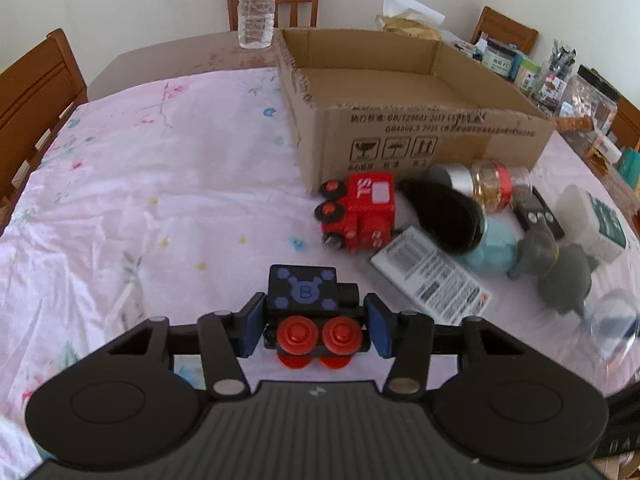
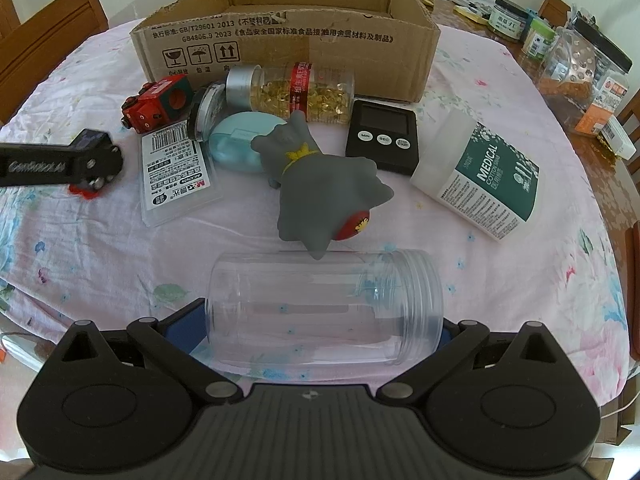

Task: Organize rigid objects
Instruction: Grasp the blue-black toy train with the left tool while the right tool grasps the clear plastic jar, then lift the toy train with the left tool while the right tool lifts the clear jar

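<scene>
My left gripper [image 1: 316,326] is shut on a black toy train [image 1: 308,300] with red wheels, on its side on the pink cloth. My right gripper [image 2: 320,332] is shut on a clear plastic jar [image 2: 324,312] lying sideways, mouth to the right. An open cardboard box [image 1: 420,136] stands behind; it also shows in the right wrist view [image 2: 288,40]. In front of it lie a red toy train [image 1: 360,212], a capsule bottle [image 2: 296,94], a grey rubber toy [image 2: 320,184], a black timer [image 2: 382,136], a cotton swab tub [image 2: 484,176] and a barcode card case [image 2: 176,168].
A water bottle [image 1: 258,8] stands at the table's far side. Wooden chairs [image 1: 36,92] surround the table. Jars and packets [image 2: 576,64] crowd the right edge. A teal case [image 2: 236,144] lies among the objects. The left gripper's arm [image 2: 56,164] shows at the left.
</scene>
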`<state>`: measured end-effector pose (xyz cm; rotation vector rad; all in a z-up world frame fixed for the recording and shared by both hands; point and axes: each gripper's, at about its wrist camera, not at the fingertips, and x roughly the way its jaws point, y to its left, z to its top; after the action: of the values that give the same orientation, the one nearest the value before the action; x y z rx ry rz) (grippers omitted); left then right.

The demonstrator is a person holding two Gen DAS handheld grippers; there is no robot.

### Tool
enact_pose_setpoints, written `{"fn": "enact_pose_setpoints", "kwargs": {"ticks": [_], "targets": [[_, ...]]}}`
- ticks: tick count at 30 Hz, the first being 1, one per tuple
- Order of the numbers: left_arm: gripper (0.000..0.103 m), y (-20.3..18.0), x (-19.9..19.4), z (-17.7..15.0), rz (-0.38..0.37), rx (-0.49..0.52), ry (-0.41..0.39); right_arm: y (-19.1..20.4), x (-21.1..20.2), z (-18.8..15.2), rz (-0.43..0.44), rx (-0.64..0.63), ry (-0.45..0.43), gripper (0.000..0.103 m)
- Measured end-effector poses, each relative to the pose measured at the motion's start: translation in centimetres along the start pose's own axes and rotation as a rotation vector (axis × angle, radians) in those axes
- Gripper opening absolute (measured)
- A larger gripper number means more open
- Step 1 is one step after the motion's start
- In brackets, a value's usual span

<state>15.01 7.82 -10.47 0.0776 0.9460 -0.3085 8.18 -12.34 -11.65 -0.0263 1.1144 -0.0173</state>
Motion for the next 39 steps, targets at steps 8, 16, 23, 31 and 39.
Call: {"fn": "enact_pose_setpoints", "kwargs": {"ticks": [8,16,23,31,39], "targets": [[0.080,0.8,-0.6,-1.5,0.007,0.015,0.028,-0.1,-0.1,0.0,0.007,-0.012,-0.008,0.103],[0.103,-0.1,0.1,-2.3,0.040,0.053,0.033,-0.1,-0.2,-0.5,0.015,-0.028,-0.049,0.103],[0.103,-0.1,0.1,-2.5,0.047,0.047,0.017,-0.1,-0.2,-0.7,0.016,-0.027,-0.061,0.103],[0.103,0.0,-0.1,-2.9,0.050,0.046,-0.019,-0.1,-0.3,-1.1,0.017,-0.030,-0.088,0.103],[0.100,-0.3,0.4,-0.8,0.053,0.112,0.086,-0.1,-0.3,-1.1,0.017,-0.031,-0.093,0.103]]}}
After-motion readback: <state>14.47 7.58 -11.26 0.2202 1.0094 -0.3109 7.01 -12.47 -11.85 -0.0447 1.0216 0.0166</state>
